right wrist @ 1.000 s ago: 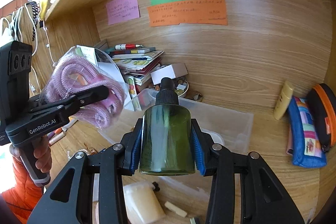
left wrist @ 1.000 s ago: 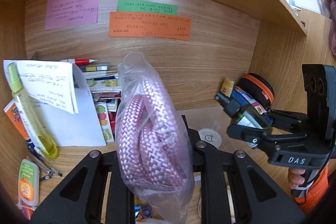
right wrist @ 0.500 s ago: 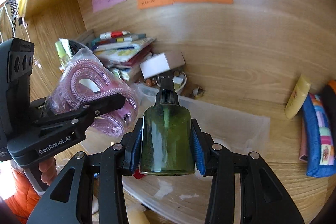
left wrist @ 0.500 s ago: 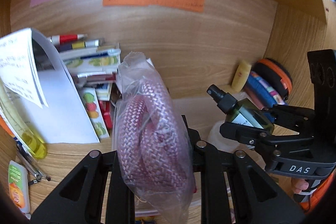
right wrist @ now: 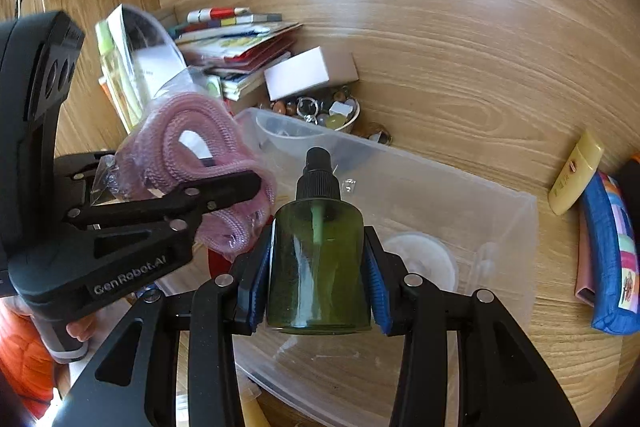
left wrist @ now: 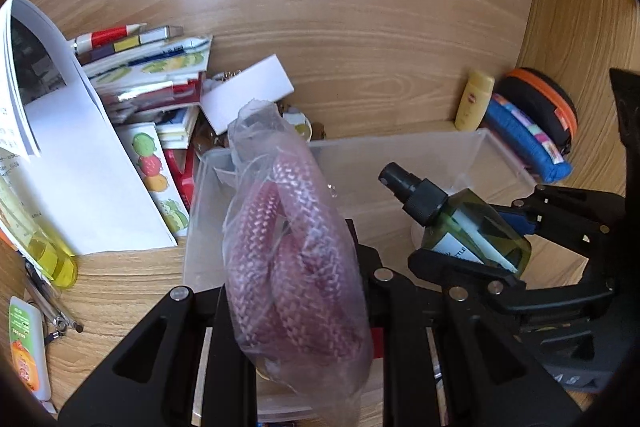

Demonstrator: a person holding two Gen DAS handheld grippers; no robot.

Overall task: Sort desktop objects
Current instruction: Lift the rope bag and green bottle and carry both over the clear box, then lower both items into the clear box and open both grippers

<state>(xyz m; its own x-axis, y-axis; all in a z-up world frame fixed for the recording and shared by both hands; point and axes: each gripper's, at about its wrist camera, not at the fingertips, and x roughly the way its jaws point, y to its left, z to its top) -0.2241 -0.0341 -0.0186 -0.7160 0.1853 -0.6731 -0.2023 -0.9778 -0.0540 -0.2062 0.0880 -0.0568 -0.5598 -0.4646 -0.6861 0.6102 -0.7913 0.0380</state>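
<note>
2 claws' loads above bin [right wrist: 500,227]

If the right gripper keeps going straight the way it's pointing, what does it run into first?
Probably the clear plastic bin. The right gripper, jaws shut on the green spray bottle, points down into its open top, so the bottle's black nozzle would likely meet the bin's floor or far wall first; depth is uncertain.

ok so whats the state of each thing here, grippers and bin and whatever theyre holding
left gripper: shut on bagged pink rope
bagged pink rope: held above the bin
right gripper: shut on green spray bottle
green spray bottle: capped, held above the bin
clear plastic bin: lidless, white round lid inside
white box: closed
</note>
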